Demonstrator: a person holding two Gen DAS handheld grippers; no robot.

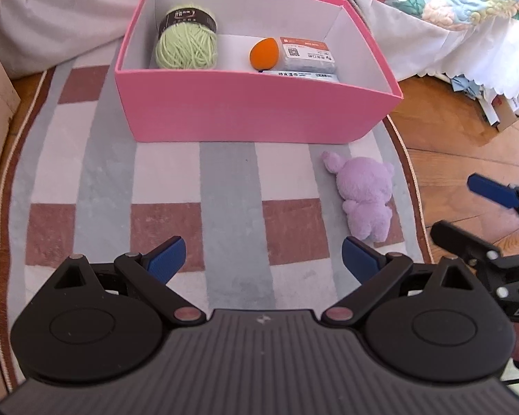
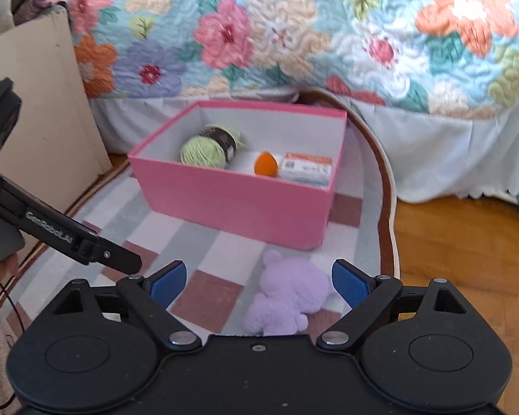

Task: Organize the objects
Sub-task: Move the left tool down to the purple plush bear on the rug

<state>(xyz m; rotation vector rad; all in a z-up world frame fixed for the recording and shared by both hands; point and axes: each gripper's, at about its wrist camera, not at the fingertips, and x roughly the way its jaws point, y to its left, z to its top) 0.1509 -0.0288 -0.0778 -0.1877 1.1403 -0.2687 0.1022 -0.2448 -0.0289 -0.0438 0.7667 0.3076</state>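
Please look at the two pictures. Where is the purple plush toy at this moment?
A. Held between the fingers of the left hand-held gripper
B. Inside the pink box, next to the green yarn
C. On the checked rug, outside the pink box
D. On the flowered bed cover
C: the purple plush toy lies on the checked rug, just in front of the pink box, and no gripper touches it.

The checked rug [image 1: 225, 180] lies bare near the pink box [image 1: 252, 110], giving free passage. The purple plush toy [image 2: 287, 297] lies at near right. Inside the box, the yarn [image 1: 187, 45] fills the left and the packets [image 1: 308, 57] the right. The bed [image 2: 294, 34] blocks the far side.
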